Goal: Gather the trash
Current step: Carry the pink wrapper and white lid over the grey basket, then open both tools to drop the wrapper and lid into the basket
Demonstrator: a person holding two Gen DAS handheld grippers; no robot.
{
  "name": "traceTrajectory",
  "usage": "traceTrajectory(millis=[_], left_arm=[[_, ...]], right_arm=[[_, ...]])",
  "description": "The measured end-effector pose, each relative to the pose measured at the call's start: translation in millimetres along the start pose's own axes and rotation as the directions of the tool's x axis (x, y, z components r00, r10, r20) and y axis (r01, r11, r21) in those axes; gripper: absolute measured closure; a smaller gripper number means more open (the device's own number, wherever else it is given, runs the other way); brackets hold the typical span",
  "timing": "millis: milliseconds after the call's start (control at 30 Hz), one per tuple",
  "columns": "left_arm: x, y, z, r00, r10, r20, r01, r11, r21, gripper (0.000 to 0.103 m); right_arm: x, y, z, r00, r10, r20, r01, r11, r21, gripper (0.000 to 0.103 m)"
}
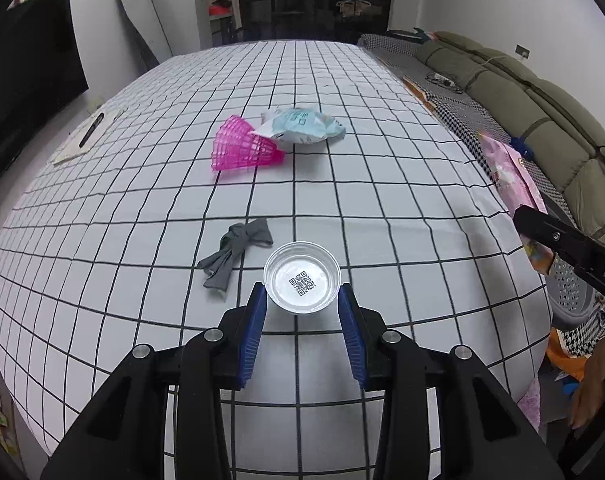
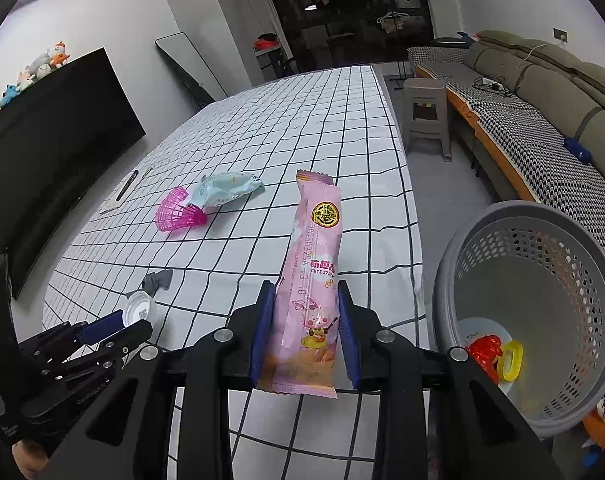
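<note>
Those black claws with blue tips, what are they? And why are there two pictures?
They are grabbing tools, one in each of a person's hands, each carrying a camera, so there are two pictures. The left gripper squeezes a clear lid. The right gripper holds a pink snack wrapper beside a grey basket for rubbish. On the checked tablecloth lie a pink shuttlecock, a blue wrapper and a grey scrap.
</note>
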State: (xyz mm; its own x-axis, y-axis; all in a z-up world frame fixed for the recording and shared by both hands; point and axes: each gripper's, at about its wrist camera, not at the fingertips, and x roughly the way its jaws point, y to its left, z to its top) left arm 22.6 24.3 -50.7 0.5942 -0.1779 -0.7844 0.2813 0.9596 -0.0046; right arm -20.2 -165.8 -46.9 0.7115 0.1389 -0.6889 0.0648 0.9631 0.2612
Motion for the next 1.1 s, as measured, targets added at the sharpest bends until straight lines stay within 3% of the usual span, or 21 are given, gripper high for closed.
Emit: traceTrajectory(millis=[300, 533, 733, 1100], left_arm=[[-5, -73, 34, 0.996, -0.077, 0.051, 0.072, 0.992, 0.103, 0.066], [4, -157, 54, 0.985, -0.169, 0.044, 0.156, 0.964, 0.214, 0.066], [19, -221, 55, 0.976, -0.216, 0.01, 0.203, 0.933, 0.296, 0.066], [55, -277, 42, 0.969, -0.226, -0.102, 0.247, 0.915, 0.318, 0.065]], right_arm=[[-27, -49, -1, 0.999, -0.041, 0.036, 0.039, 0.997, 0.069, 0.073], [-62, -127, -7, 0.987, -0.143, 0.066, 0.13, 0.976, 0.173, 0.073], [-75, -190, -24, 0.98, -0.198, 0.027, 0.185, 0.95, 0.253, 0.073], [-67, -230, -42, 0.983, -0.18, -0.039, 0.185, 0.957, 0.226, 0.071]])
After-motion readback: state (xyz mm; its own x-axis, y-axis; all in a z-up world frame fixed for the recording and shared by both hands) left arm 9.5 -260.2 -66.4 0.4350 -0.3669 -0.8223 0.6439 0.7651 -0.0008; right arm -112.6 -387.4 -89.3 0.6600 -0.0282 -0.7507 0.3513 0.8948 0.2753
